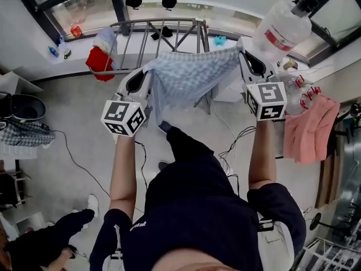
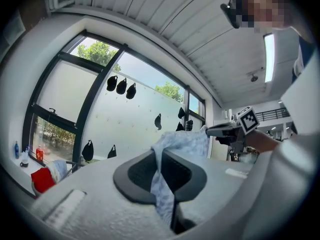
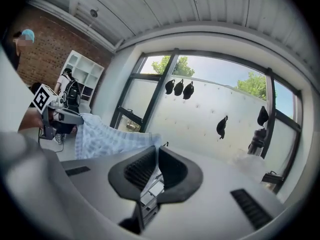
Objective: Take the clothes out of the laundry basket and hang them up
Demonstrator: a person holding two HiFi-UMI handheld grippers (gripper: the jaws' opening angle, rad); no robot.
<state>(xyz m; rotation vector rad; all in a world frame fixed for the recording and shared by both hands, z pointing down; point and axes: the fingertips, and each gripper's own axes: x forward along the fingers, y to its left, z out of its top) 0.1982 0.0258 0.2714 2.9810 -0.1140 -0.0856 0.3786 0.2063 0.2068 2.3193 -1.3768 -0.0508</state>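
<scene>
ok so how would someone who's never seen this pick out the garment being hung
Find the metal drying rack below the window. Over it a pale blue checked cloth is stretched between the left gripper and right gripper. Unlike the red garment and pink cloth nearby, it hangs in mid-air.

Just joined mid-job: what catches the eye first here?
A pale blue checked cloth is stretched between the left gripper and right gripper, each shut on an edge, by the metal drying rack. A red garment hangs at the rack's left end; a pink cloth shows at far right.
</scene>
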